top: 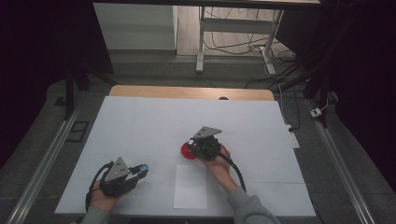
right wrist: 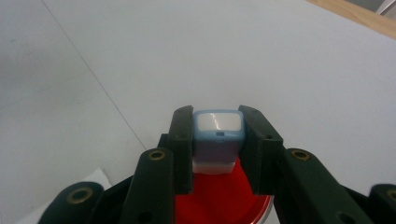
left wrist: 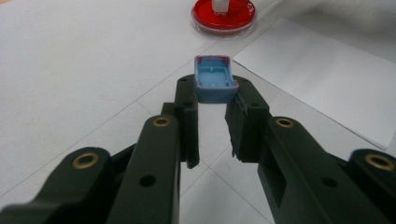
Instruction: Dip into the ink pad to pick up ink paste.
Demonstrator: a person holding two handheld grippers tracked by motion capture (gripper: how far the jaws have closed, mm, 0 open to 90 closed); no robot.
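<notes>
No readable text, label, brand, number or sign on anything here.

Two grippers are at work: the left gripper [top: 140,170] and the right gripper [top: 194,144], each held in one hand, two hands in all. One blue cap [left wrist: 214,78] sits between the left jaws. One stamp [right wrist: 217,140] sits between the right jaws. One red dish [left wrist: 224,15] stands on the table [top: 140,121]. One paper sheet [top: 190,186] lies there.
</notes>
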